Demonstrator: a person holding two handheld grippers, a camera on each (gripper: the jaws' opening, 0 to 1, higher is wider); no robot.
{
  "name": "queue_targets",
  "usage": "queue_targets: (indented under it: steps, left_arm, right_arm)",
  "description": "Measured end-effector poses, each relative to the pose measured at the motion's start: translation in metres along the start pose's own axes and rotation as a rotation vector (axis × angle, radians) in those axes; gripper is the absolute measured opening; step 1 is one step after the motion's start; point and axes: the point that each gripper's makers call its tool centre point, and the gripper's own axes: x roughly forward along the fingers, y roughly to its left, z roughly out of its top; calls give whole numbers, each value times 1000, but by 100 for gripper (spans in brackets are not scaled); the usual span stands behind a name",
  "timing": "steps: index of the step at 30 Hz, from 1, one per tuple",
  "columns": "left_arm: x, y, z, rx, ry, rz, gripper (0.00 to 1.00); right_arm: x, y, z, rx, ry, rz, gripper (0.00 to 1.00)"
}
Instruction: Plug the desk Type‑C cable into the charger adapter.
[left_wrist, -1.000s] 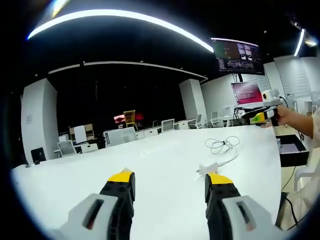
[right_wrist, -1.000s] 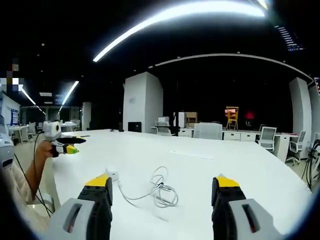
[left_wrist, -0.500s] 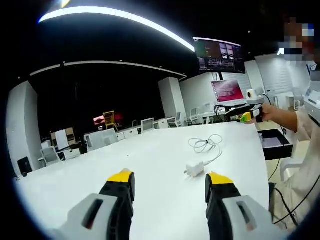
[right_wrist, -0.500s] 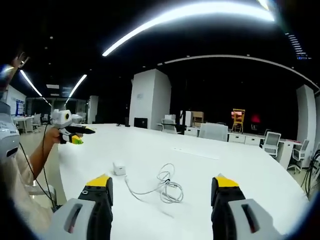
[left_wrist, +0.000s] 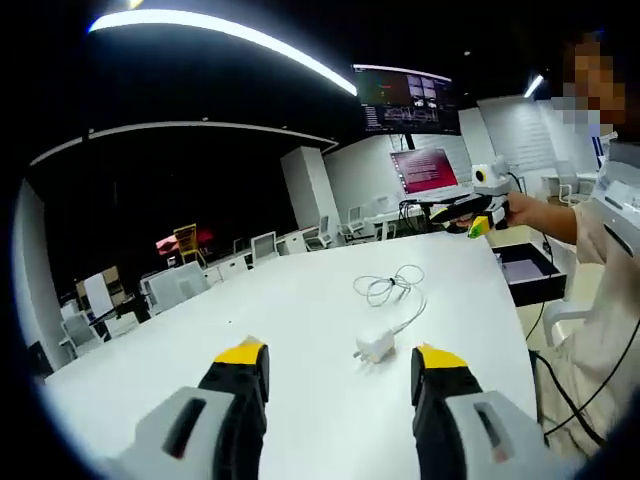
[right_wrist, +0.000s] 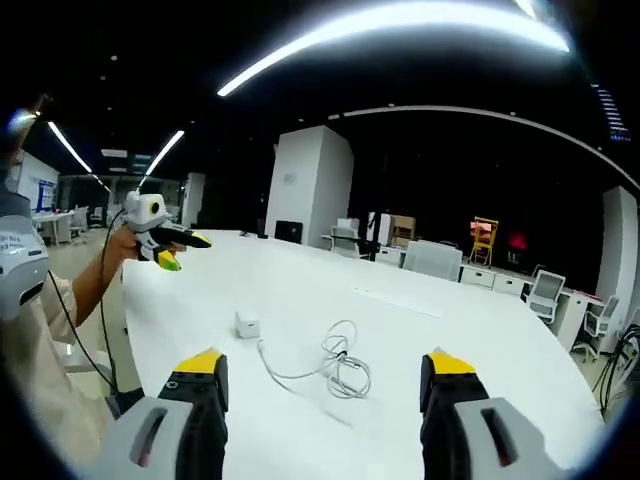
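Here the white table (left_wrist: 300, 310) serves as the landmark, and both task things lie on it. In the left gripper view the small white charger adapter (left_wrist: 375, 345) sits on the tabletop just beyond the left gripper (left_wrist: 340, 368), between its two yellow-tipped jaws and nearer the right one. Those jaws stand wide apart and hold nothing. The white Type-C cable (left_wrist: 392, 290) runs from beside the adapter away across the table and ends in a loose coil farther out; whether its near end touches the adapter cannot be told.

Past the far edge of the table, the right gripper (left_wrist: 470, 212) is held above the table's corner by the person's hand (left_wrist: 520, 210), with a light sleeve (left_wrist: 600, 250) lower at the edge of that view. Beside the table on that side stands a dark open box (left_wrist: 525, 272).

In the right gripper view the right gripper (right_wrist: 325, 375) likewise has its jaws spread wide, gripping nothing, above the table (right_wrist: 480, 350). The cable (right_wrist: 335, 368) lies coiled on the table between them, and the adapter (right_wrist: 247, 325) rests a little farther off, toward the left jaw. The left gripper (right_wrist: 172, 250) hovers over the table's far left edge, in a hand (right_wrist: 125, 245). Behind the table stand white office chairs (right_wrist: 545, 290) and a yellow chair (right_wrist: 484, 236).
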Motion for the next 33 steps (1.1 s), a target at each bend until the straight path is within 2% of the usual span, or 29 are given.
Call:
queue_targets:
  steps: [10, 13, 14, 16, 20, 26, 33]
  left_arm:
    - [20, 3, -2, 23, 52, -66, 57]
    - [21, 3, -3, 26, 61, -69, 57]
    - [27, 3, -5, 44, 86, -77, 57]
    - [30, 1, -4, 52, 92, -93, 57]
    - [38, -5, -5, 82, 123, -139, 57]
    - [52, -11, -1, 108, 142, -200, 57]
    - [66, -19, -6, 146, 184, -287, 58]
  right_arm:
    - [-8, 2, 1, -19, 21, 8, 79]
    - [-9, 0, 0, -13, 27, 1, 79]
    - [-9, 1, -1, -11, 30, 4, 79]
    - [-10, 1, -3, -9, 35, 7, 79]
    - [-10, 5, -11, -7, 59, 23, 79]
    - [-11, 6, -13, -14, 67, 31, 80]
    - [-14, 3, -19, -7, 78, 26, 79]
